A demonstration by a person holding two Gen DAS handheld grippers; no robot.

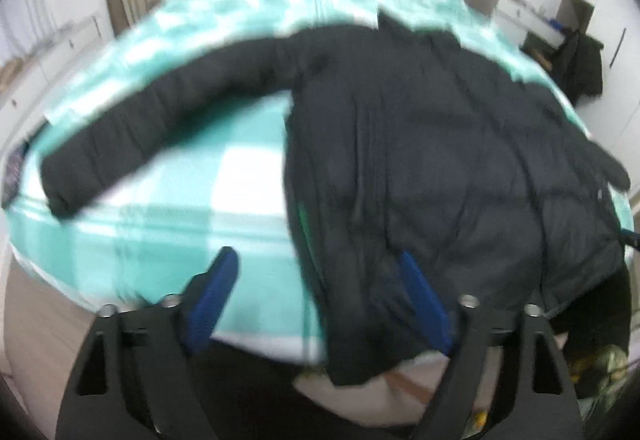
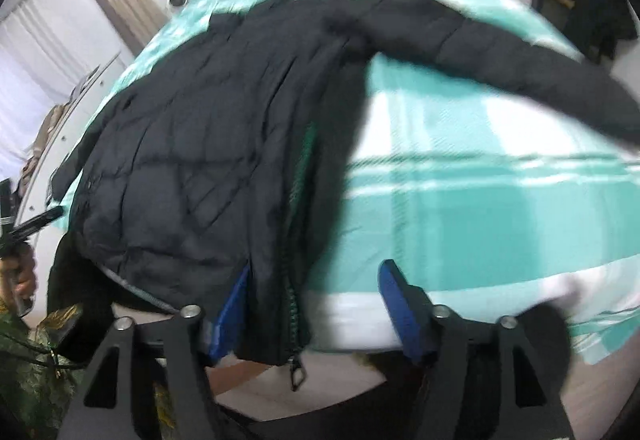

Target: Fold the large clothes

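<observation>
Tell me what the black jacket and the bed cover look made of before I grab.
The black jacket looks like a padded synthetic shell, probably nylon or polyester: stitched quilting, puffy panels, a faint sheen. Its zipper has chunky dark teeth, material unclear. The bed cover looks like matte woven cloth, likely cotton, in teal and white checks. Blur limits certainty.

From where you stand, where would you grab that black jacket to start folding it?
Probably the cuff end of a sleeve, coming from the bed's near edge. It lies stretched out flat, apart from the jacket body, so the open left tool could pinch it and carry it across.
</observation>
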